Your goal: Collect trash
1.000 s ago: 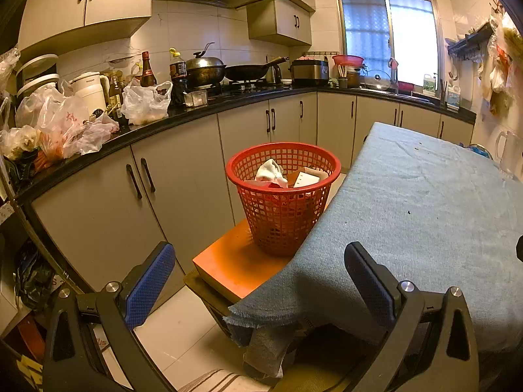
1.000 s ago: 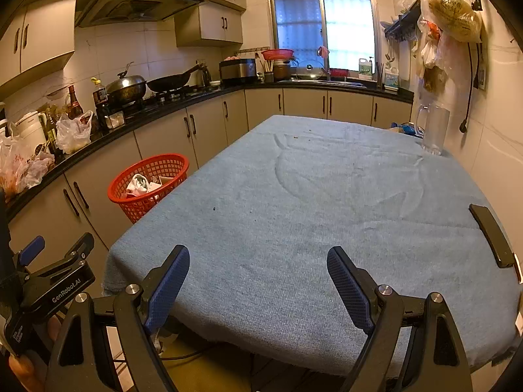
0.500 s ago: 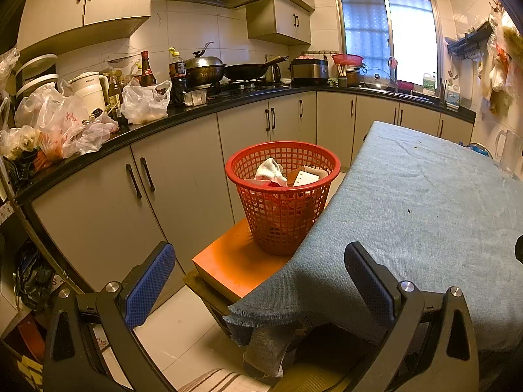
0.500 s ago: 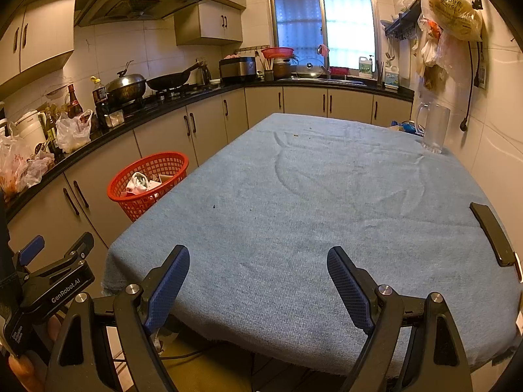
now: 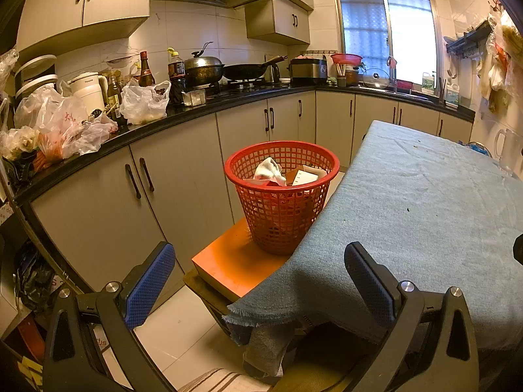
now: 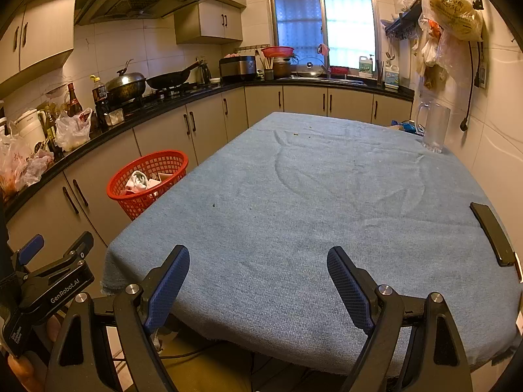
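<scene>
A red mesh basket (image 5: 281,196) stands on an orange stool (image 5: 228,264) at the table's left edge. It holds a crumpled white cloth (image 5: 268,171) and a paper box (image 5: 305,176). It also shows in the right wrist view (image 6: 148,179). My left gripper (image 5: 260,281) is open and empty, low in front of the stool and the table corner. My right gripper (image 6: 258,281) is open and empty over the near edge of the blue tablecloth (image 6: 310,196). The left gripper (image 6: 49,281) shows at the far left of the right wrist view.
A black phone (image 6: 492,233) lies at the table's right edge. A glass mug (image 6: 433,127) stands at the far right corner. Cabinets and a cluttered black counter (image 5: 98,137) with plastic bags run along the left. Bags (image 6: 451,9) hang on the right wall.
</scene>
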### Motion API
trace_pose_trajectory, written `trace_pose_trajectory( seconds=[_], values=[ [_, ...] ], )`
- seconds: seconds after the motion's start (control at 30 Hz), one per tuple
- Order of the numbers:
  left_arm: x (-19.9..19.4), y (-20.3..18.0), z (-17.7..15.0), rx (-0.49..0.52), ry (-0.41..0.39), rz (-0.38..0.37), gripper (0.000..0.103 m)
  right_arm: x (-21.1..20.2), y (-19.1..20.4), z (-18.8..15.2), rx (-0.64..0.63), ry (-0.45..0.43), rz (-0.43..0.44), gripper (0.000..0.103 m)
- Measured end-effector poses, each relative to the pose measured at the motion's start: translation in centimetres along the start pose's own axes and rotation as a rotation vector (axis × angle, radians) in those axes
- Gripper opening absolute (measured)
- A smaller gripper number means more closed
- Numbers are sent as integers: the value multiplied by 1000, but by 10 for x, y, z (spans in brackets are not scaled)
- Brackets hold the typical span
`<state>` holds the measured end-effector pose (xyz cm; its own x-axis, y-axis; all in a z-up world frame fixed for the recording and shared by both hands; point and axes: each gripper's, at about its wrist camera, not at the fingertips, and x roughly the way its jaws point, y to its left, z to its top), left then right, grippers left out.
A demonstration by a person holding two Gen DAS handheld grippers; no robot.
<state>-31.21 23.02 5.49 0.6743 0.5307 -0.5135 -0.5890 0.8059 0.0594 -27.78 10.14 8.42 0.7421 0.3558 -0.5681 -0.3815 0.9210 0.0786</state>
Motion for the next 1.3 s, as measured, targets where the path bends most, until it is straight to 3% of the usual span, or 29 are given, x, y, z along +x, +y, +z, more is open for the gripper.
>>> trace_pose_trajectory(
  seconds=[1.03, 1.17, 1.3],
  values=[
    [4, 1, -3, 11, 7, -11, 103, 3, -3, -5, 2, 8, 1, 90],
    [12, 0, -2, 44, 18, -16, 103, 5, -6, -12, 5, 14, 0, 90],
    [16, -20, 11, 115, -22, -40, 103, 12, -31, -3, 43, 19, -20, 90]
  ],
)
